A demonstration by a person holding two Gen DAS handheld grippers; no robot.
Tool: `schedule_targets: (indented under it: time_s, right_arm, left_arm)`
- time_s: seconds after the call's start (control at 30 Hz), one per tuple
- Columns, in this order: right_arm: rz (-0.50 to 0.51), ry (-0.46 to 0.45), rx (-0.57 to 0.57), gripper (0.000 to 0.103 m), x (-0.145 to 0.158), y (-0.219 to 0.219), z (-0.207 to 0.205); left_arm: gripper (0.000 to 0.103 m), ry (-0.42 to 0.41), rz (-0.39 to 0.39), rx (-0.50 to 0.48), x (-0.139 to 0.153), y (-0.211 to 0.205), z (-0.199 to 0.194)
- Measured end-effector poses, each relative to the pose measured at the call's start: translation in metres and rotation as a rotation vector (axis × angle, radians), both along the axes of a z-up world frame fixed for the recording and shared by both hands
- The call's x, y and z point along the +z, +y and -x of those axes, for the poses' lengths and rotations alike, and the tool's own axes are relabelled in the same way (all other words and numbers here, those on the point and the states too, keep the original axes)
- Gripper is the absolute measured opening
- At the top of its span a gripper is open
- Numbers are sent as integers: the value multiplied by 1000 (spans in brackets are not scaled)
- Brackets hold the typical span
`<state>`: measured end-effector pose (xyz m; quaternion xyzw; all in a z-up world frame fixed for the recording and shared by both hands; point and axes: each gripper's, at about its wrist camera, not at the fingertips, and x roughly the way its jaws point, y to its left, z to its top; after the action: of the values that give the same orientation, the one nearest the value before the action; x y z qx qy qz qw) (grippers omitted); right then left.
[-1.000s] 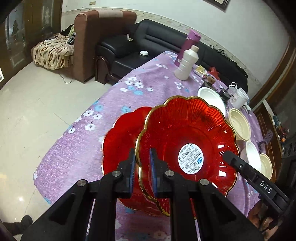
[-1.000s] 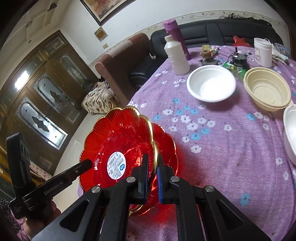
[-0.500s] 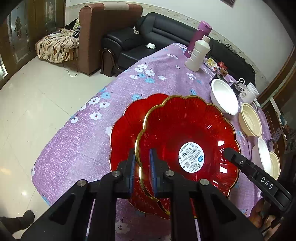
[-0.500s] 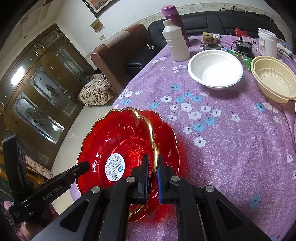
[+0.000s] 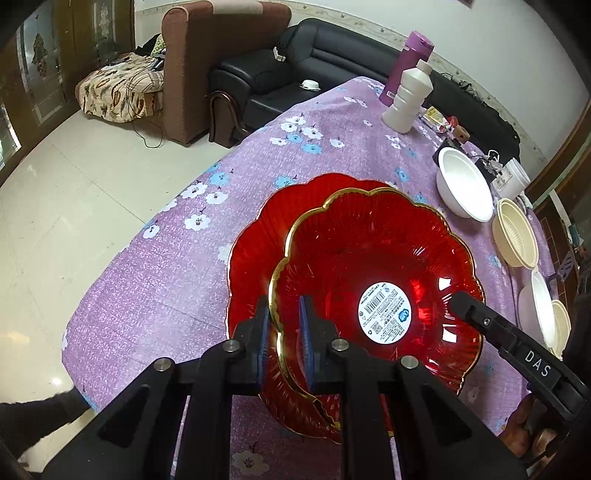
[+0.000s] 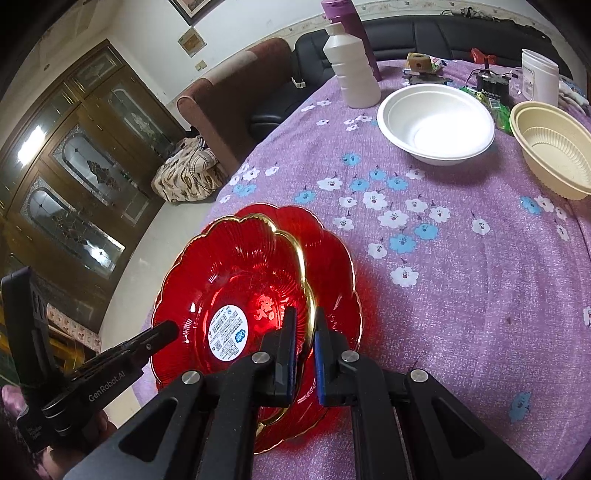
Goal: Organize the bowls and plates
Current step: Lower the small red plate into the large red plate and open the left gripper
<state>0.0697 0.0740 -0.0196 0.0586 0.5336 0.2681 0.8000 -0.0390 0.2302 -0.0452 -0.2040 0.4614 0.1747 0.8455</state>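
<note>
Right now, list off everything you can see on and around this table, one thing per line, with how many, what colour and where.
Red plate: two, gold-rimmed; one held over the other at the table's near edge.
White bowl: one clear, white, mid-table; more partly seen at the left view's right edge.
Cream bowl: one, cream, right of the white bowl.
White bottle: one, far side.
Purple flask: one, behind the bottle.
White tub: one, far right.
Tablecloth: purple, flowered.
Black sofa: one, behind the table.
Brown armchair: one, beside the sofa.
Left gripper: black, clamped on the upper plate's rim.
Right gripper: black, clamped on the opposite rim.
</note>
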Motion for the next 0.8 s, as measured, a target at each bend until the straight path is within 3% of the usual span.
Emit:
schedule_targets:
  time_s: [0.8]
  right_arm:
    - [30, 9, 0, 8, -6, 2, -2]
  left_arm:
    - [15, 13, -33, -1, -6, -2, -4]
